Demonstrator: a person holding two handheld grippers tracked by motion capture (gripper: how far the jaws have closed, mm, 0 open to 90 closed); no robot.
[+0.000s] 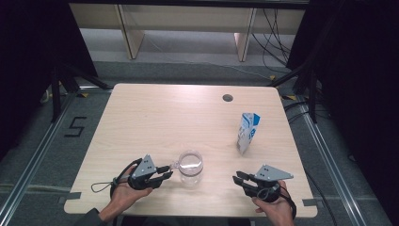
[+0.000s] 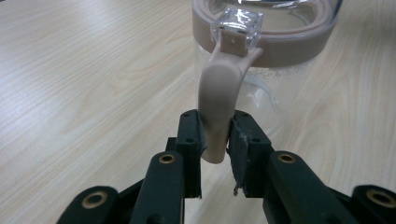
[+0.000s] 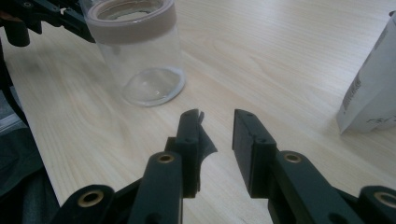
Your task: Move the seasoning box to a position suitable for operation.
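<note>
A clear jug [image 1: 190,165] with a beige rim stands near the front edge of the wooden table [image 1: 164,117]. Its beige handle [image 2: 218,100] points left and sits between the pads of my left gripper [image 2: 215,140], which is shut on it. In the high view that left gripper [image 1: 168,172] lies just left of the jug. My right gripper [image 1: 236,176] rests to the jug's right, apart from it and pointing toward it. In the right gripper view its jaws [image 3: 218,126] stand open over bare wood, and the jug [image 3: 140,51] looks empty.
A white and blue carton [image 1: 247,132] stands upright at the right of the table, behind my right gripper, and its side shows in the right gripper view [image 3: 371,88]. A round cable hole [image 1: 227,98] sits near the far edge.
</note>
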